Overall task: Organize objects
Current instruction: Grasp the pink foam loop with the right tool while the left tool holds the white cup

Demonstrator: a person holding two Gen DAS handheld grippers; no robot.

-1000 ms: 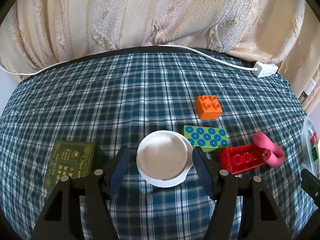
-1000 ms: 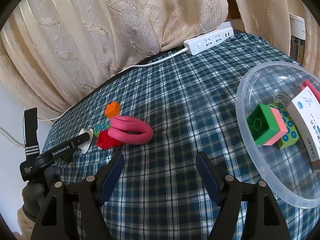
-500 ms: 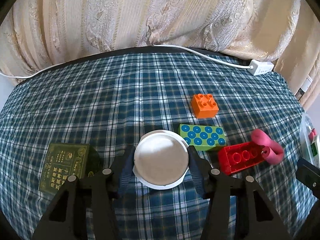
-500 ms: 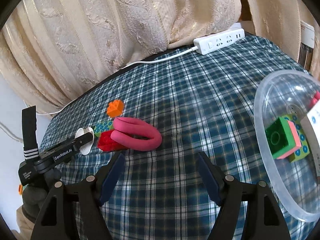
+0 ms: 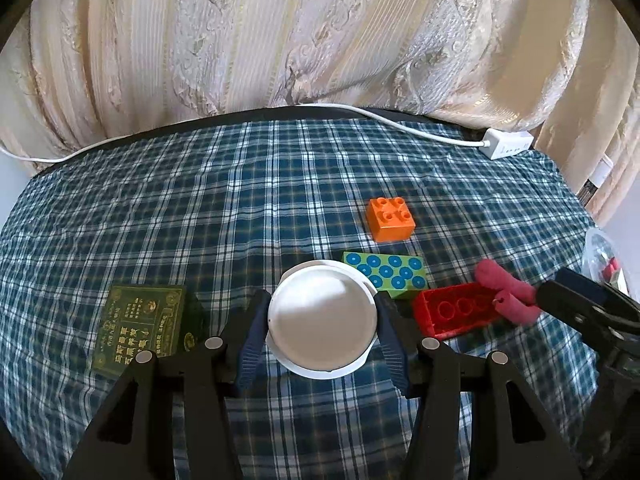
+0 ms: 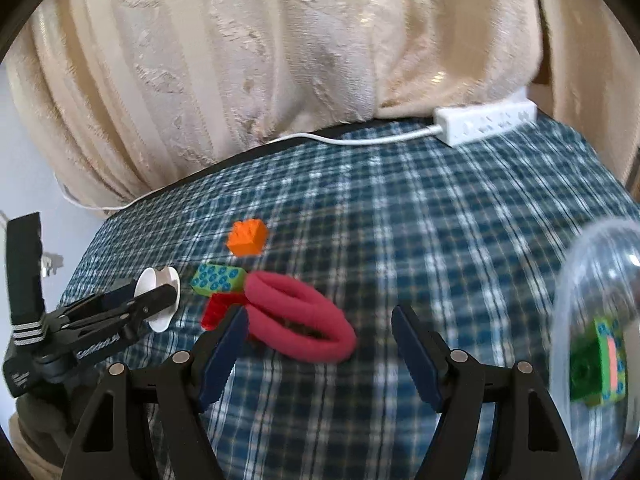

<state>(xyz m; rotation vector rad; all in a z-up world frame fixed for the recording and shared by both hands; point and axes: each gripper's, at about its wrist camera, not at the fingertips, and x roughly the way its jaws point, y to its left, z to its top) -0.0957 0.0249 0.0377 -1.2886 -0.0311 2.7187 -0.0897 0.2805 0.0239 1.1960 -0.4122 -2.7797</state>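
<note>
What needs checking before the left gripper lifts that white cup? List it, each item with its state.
1. Left gripper fingers against both sides of the white cup: ok.
2. Cup clear of the green dotted block: cannot tell, they sit very close.
3. Green box outside the fingers: ok.
4. Right gripper empty and open: ok.
5. Right gripper away from the cup: ok, it faces the pink loop.
6. Clear bowl has room for the cup: cannot tell, only part shows.
</note>
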